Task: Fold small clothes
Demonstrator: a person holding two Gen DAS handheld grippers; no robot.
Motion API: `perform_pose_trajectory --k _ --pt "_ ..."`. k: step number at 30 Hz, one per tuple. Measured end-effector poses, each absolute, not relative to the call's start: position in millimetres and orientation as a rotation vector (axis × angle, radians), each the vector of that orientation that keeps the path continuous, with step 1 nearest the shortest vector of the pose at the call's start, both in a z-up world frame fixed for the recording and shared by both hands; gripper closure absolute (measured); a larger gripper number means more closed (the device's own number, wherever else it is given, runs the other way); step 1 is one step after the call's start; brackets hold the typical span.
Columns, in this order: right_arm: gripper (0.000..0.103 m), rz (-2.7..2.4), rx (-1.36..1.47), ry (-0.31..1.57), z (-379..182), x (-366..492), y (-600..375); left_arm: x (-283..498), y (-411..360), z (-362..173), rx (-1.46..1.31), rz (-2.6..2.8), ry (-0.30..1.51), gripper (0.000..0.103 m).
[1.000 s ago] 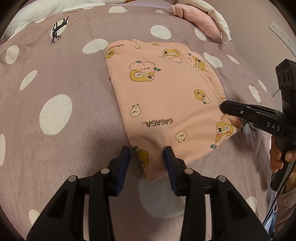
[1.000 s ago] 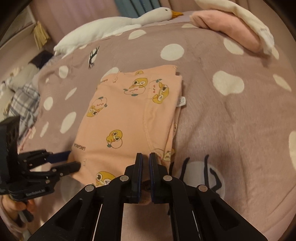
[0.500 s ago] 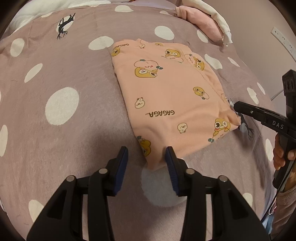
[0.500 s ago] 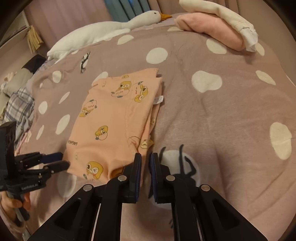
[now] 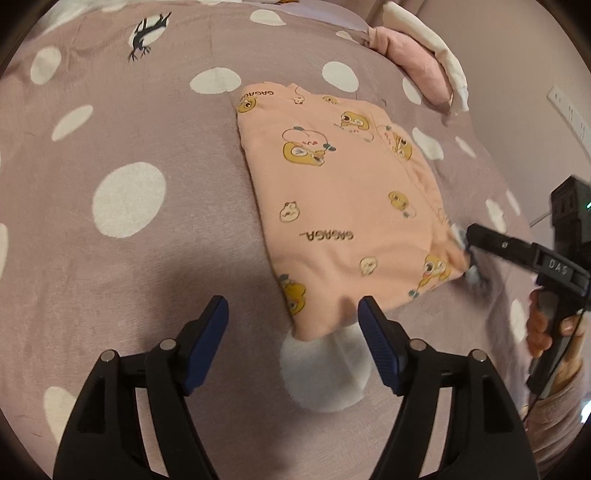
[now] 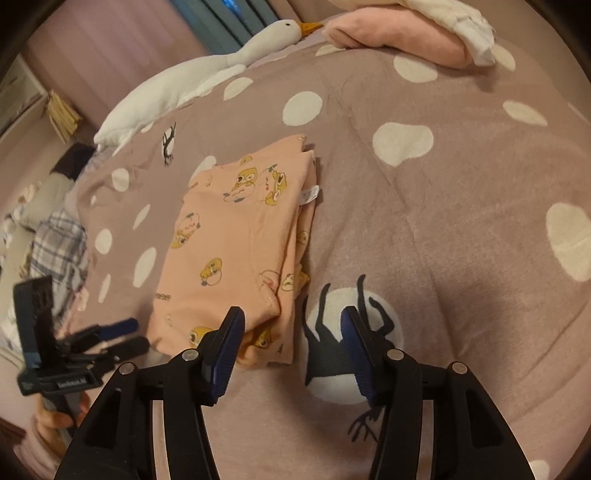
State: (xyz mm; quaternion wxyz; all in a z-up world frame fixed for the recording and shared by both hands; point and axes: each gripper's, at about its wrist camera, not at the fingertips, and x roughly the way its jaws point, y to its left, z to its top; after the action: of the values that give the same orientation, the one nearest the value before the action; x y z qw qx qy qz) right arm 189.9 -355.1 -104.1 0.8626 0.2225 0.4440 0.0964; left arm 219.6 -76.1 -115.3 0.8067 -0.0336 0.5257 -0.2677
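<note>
A small peach garment [image 5: 343, 206] printed with yellow cartoon animals lies folded in a flat rectangle on the mauve polka-dot blanket [image 5: 122, 236]; it also shows in the right wrist view [image 6: 240, 251]. My left gripper [image 5: 293, 317] is open and empty, just short of the garment's near corner. My right gripper [image 6: 291, 332] is open and empty at the other near corner, and shows from the side in the left wrist view [image 5: 469, 243]. The left gripper shows at the lower left of the right wrist view [image 6: 125, 332].
A folded pink cloth with a white cloth on it [image 6: 410, 33] lies at the far edge of the bed. A white plush goose [image 6: 207, 74] lies along the back. Plaid fabric [image 6: 55, 243] lies off the bed's left side. A wall socket strip [image 5: 569, 114] is at right.
Both grippers have opened wide and drawn back from the garment's near edge. The garment lies flat and released on the blanket.
</note>
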Motion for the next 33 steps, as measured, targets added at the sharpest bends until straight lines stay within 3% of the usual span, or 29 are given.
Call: perform_pose_trajectory --k 13,22,33 --pt "0.045 0.301 0.783 0.956 -133 233 -380 275 -72 -135 -0.526 -0.668 1.22 0.03" --pt "0.044 0.382 0.814 0.957 -137 259 -372 293 -82 -140 -0.584 -0.682 1.199 0.03" --pt "0.044 0.45 0.734 0.965 -137 290 -354 301 -110 -137 -0.46 -0.726 1.168 0.027"
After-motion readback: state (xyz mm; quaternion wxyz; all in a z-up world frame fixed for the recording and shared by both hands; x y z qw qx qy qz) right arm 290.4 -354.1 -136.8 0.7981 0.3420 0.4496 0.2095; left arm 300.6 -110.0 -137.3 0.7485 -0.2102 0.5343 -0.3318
